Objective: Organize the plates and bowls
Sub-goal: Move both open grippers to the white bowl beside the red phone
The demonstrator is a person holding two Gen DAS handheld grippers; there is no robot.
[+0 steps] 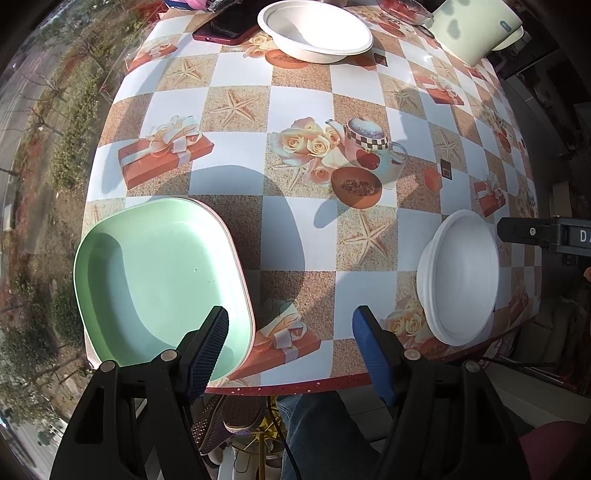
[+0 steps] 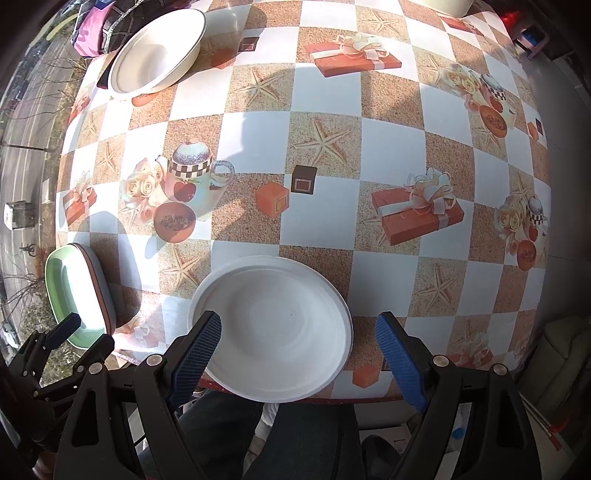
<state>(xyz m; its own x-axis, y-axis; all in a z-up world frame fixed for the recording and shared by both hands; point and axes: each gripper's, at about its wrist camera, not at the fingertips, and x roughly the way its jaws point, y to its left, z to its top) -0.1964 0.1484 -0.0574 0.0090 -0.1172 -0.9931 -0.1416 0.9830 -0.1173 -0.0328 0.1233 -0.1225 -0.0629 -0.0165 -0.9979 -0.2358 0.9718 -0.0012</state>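
- The counter [image 1: 236, 92] is covered with a checked cloth with starfish and gift boxes printed on it. It is seen across the middle of both views, and its near edge runs along the bottom.
- A green plate [image 1: 155, 280] is seen at the lower left of the left wrist view. It is stacked on something pink, whose rim peeks out underneath. It hangs over the near edge of the counter, so it could be tipped off if it is bumped or pulled at one side.
- A white bowl [image 2: 273, 328] is seen at the bottom middle of the right wrist view. It looks thin and light, like paper or foam, and more than one may be nested there. Its rim sticks out past the counter edge, so it could be knocked to the floor by a careless push. It could also be bent if it is squeezed too hard.
- A second white bowl [image 1: 314, 31] is seen at the top middle of the left wrist view, well apart from the others. A dark phone [image 1: 229, 27] lies just beside it and could be shoved when the bowl is taken.
- The left gripper [image 1: 291, 328] is held wide open with nothing between its fingers; one finger is over the green plate.
- The right gripper [image 2: 299, 339] is held wide open too, with the near bowl lying between its fingers but not yet pinched.
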